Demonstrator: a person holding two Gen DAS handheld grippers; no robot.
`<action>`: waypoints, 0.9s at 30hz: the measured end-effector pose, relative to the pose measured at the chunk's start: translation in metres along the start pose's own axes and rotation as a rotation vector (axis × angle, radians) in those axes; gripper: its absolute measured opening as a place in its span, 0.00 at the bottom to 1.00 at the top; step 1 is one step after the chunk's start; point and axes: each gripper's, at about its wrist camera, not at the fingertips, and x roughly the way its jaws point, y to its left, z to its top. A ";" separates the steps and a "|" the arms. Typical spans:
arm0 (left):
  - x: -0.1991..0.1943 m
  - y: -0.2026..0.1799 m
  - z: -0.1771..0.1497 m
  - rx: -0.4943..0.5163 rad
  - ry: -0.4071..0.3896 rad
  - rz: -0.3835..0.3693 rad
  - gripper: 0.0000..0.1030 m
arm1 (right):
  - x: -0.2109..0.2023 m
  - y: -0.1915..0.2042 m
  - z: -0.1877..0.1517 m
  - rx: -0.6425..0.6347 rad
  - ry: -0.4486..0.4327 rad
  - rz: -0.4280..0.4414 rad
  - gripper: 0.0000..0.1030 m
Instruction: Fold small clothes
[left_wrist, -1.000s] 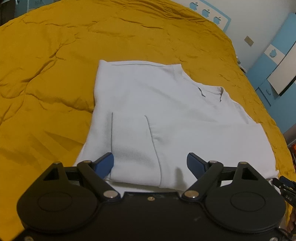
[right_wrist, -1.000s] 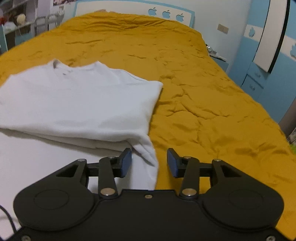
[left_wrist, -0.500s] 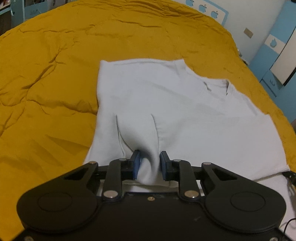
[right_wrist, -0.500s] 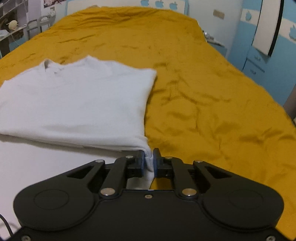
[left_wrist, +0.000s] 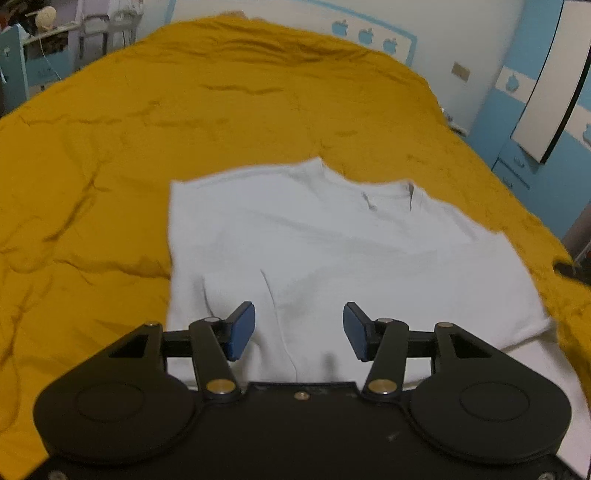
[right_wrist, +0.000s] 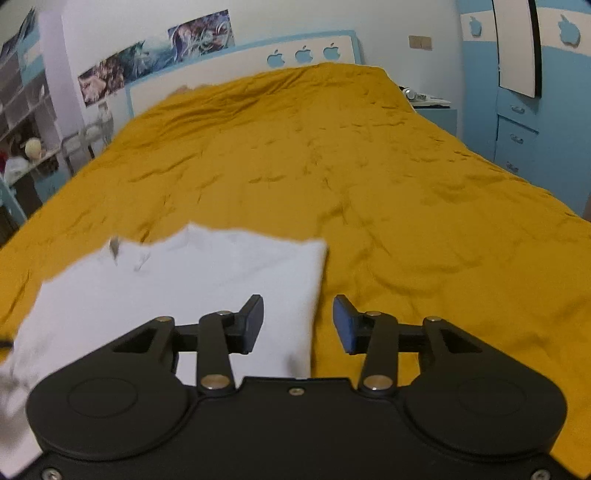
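Note:
A white T-shirt (left_wrist: 332, 251) lies partly folded on the mustard-yellow bedspread (left_wrist: 147, 129), collar toward the headboard. My left gripper (left_wrist: 299, 330) is open and empty above the shirt's near left part, beside a folded-in sleeve. The shirt also shows in the right wrist view (right_wrist: 192, 273), with its right folded edge running down between the fingers. My right gripper (right_wrist: 298, 323) is open and empty above that edge, its right fingertip (right_wrist: 343, 325) over bare bedspread (right_wrist: 406, 206).
A white headboard with blue apple shapes (right_wrist: 303, 55) stands at the far end. Blue cabinets (right_wrist: 517, 122) and a nightstand (right_wrist: 432, 107) line the right side. Shelves and a chair (right_wrist: 85, 140) stand on the left. The right gripper's tip (left_wrist: 569, 267) shows at the left view's right edge.
Both grippers closed on the shirt's near edge half a second ago, then opened and let it go. Both have lifted and tilted up, so more of the room shows.

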 end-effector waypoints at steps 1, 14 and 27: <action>0.005 0.001 -0.002 0.001 0.010 0.005 0.51 | 0.014 -0.002 0.005 0.015 0.006 0.005 0.41; 0.038 0.012 -0.018 0.000 0.057 0.027 0.58 | 0.103 -0.025 0.003 0.192 0.132 0.059 0.05; 0.041 0.004 -0.014 0.039 0.075 0.042 0.66 | 0.106 -0.023 -0.002 0.148 0.096 -0.031 0.15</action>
